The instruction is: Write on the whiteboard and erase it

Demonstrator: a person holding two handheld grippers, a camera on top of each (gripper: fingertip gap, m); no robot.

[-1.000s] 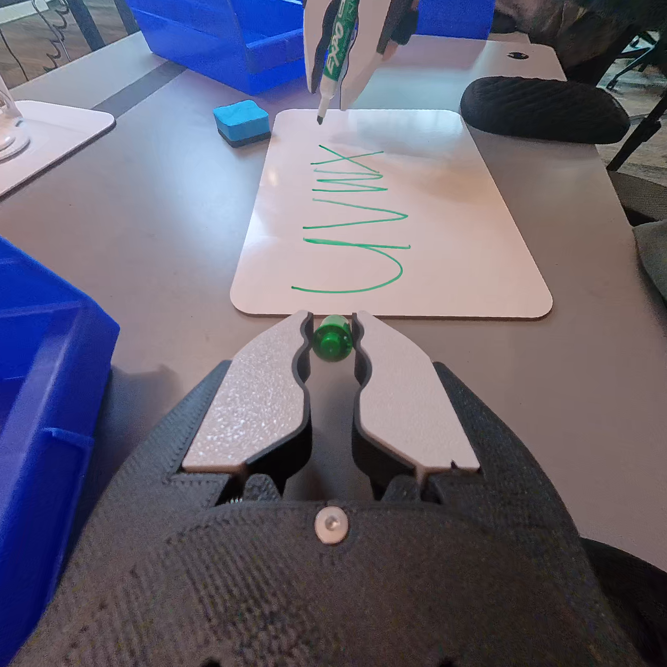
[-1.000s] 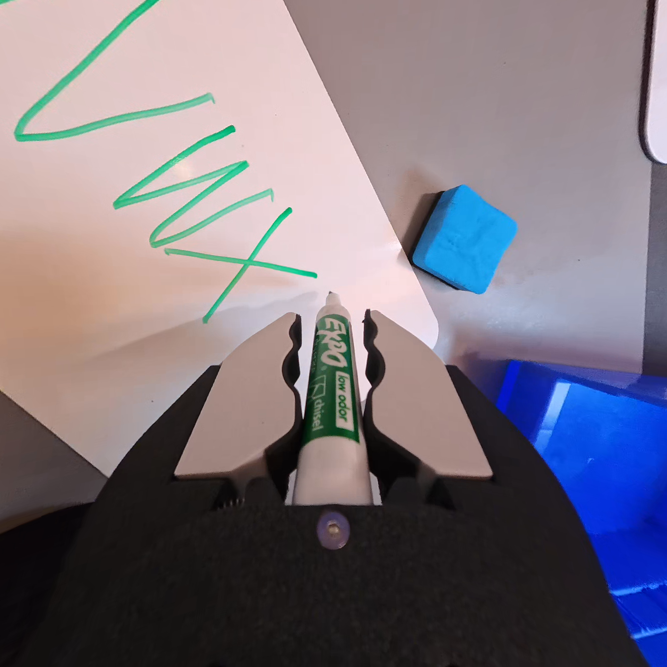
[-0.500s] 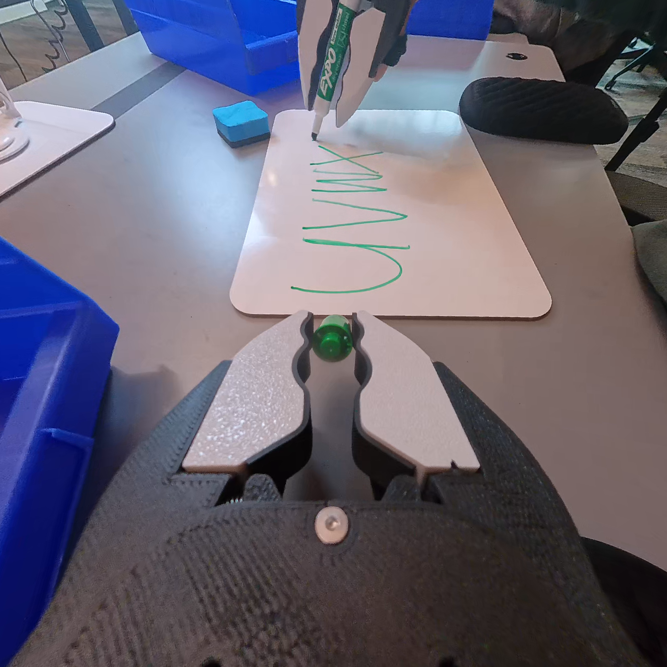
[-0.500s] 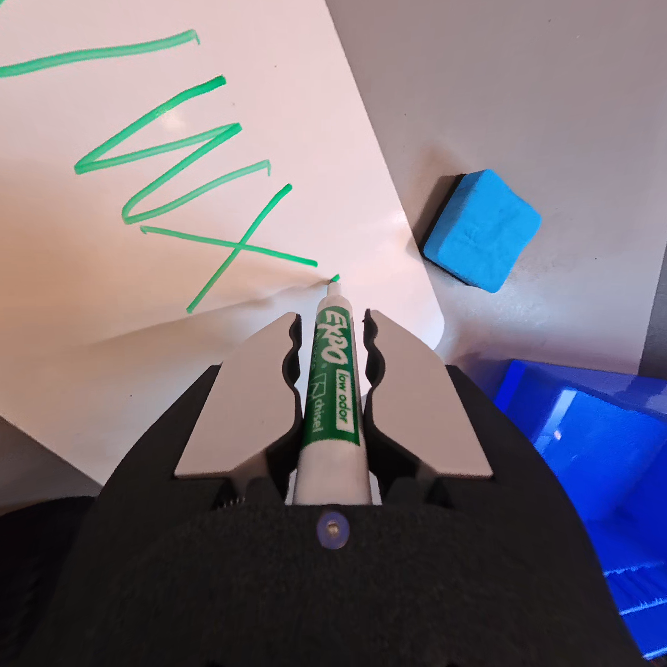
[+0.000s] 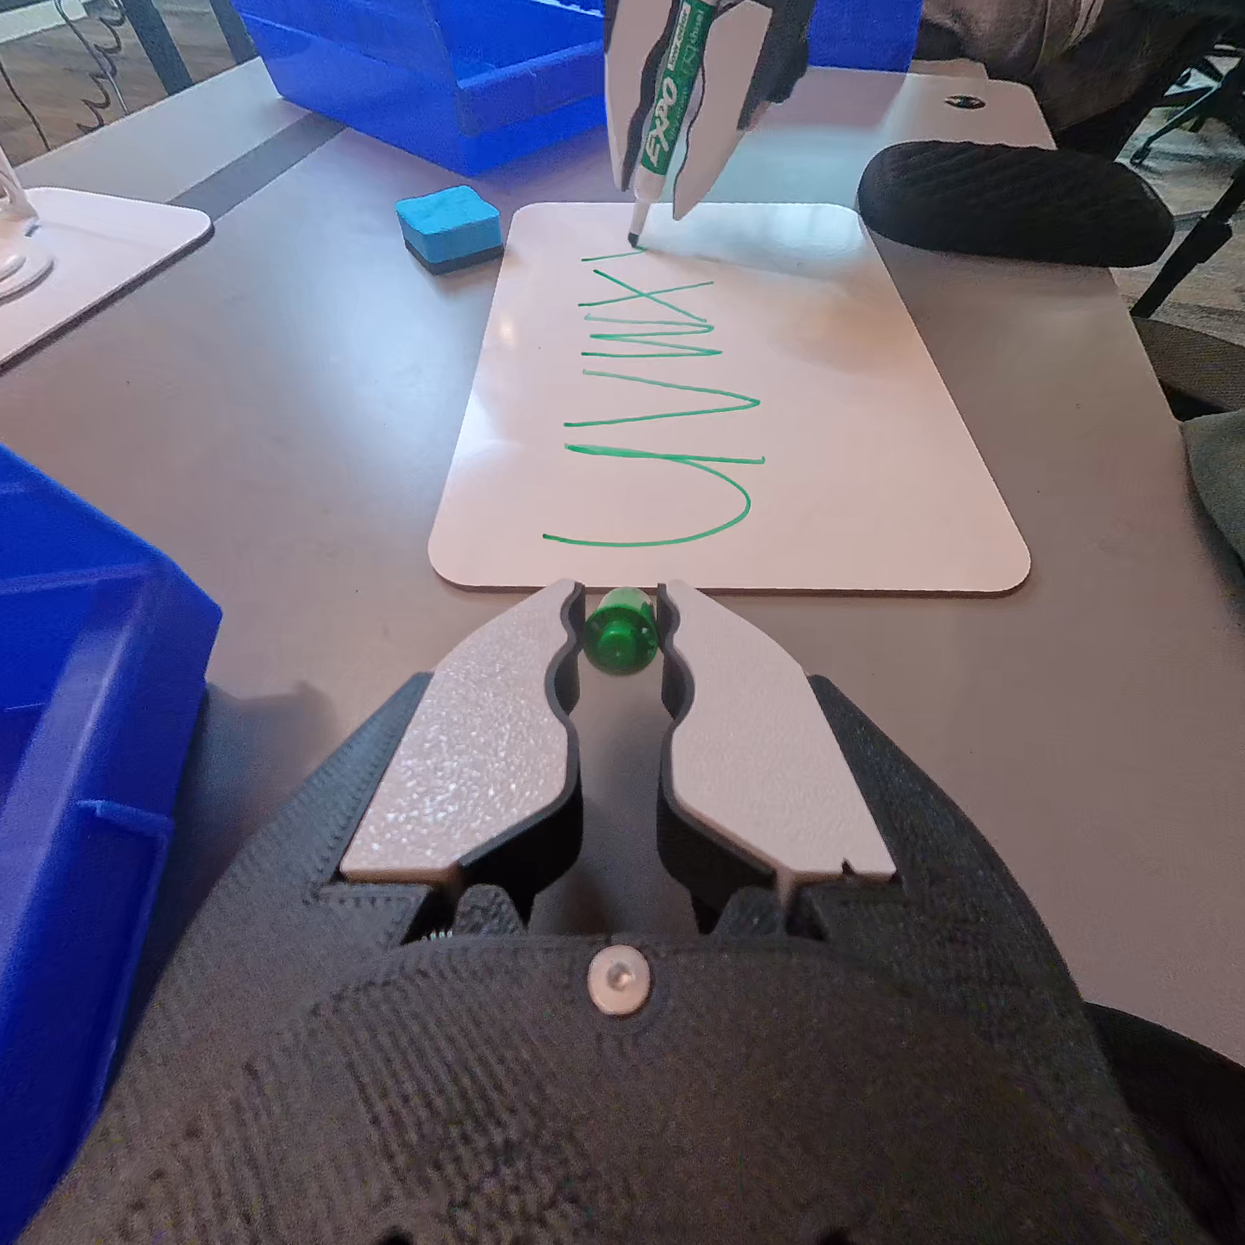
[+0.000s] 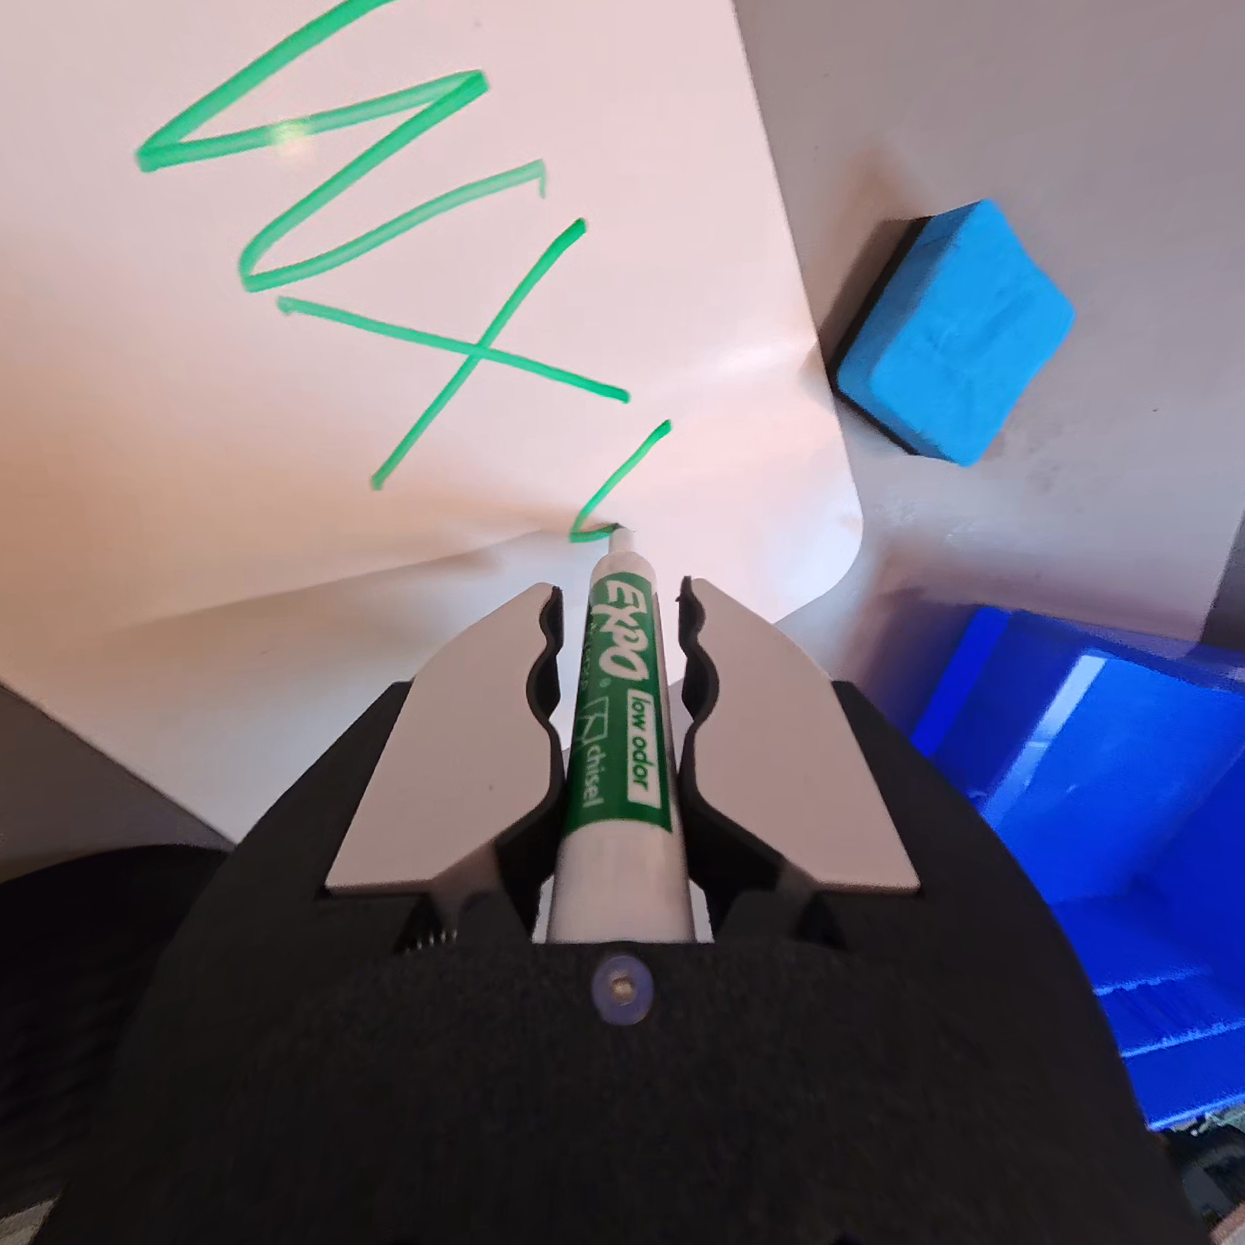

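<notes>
Left tool point(image 5: 618, 593) sits low over the grey surface point(image 5: 269, 350), its two pale fingers closed on a small green plastic marker cap point(image 5: 618, 639) held just short of the near edge of the flat white rounded-corner whiteboard point(image 5: 909, 471). Green handwritten strokes point(image 5: 663, 404) run up the board's middle. At the far end the right tool point(image 5: 663, 202) comes down from above, clamped on a white-barrelled marker with a green label point(image 5: 663, 135) whose tip meets the board at the newest stroke. A blue foam eraser with a dark base point(image 5: 448, 219) lies on the surface just beside the board's far left corner, apart from it. One blue plastic bin point(image 5: 81, 741) stands at the near left and another point(image 5: 418, 74) behind the eraser; a black padded armrest point(image 5: 1010, 202) is at the far right.

From the right wrist view, the right tool point(image 6: 618, 593) grips the marker point(image 6: 623, 741) along its barrel, tip pressed to the whiteboard point(image 6: 168, 539) near its corner at the end of a short fresh green hook, though slight blur makes the exact contact hard to judge. The eraser point(image 6: 956, 330) rests on the surface point(image 6: 1010, 101) past the board's edge, and a blue bin point(image 6: 1111, 842) lies to the right.
</notes>
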